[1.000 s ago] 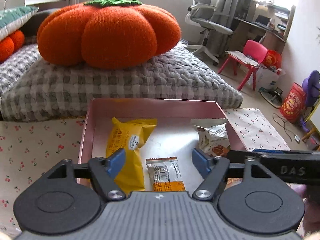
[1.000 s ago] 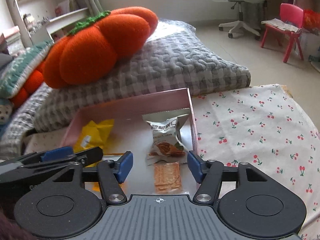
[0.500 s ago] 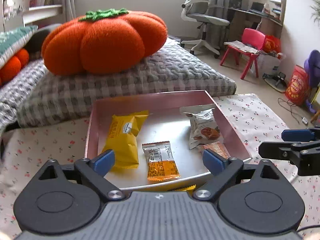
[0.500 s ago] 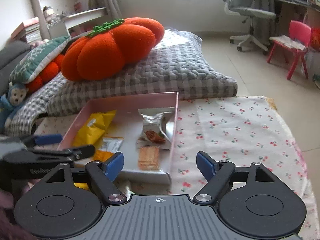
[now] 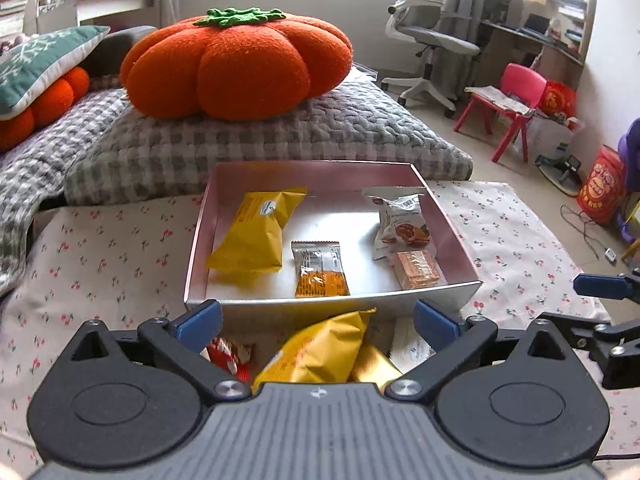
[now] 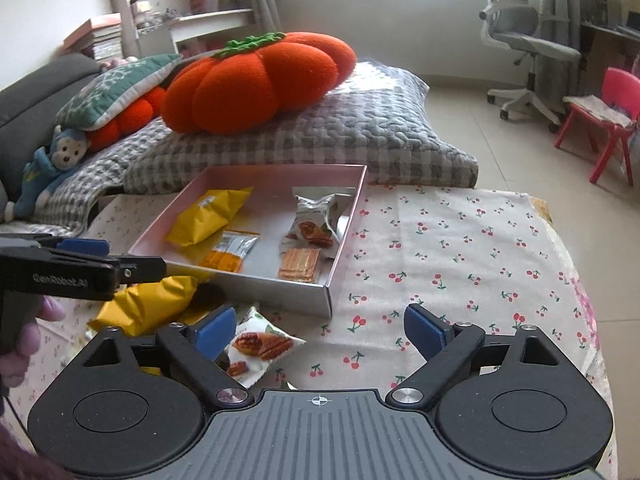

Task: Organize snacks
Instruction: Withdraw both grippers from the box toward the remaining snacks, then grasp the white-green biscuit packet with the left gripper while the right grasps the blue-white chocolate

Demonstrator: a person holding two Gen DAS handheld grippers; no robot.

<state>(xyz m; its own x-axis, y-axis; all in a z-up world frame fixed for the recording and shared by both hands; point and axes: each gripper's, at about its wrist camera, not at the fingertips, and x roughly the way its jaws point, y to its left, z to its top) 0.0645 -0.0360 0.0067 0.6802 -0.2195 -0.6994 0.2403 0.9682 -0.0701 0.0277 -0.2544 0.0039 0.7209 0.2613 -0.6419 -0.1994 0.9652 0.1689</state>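
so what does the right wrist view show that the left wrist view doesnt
Only the right wrist view shows the pecan packet lying on the cloth near its tongs, and the blue monkey toy.

Only the left wrist view shows a red-and-white wrapper by its tongs.

Both show the pink tray holding four snacks, the loose yellow bag in front of it, and the orange pumpkin cushion.
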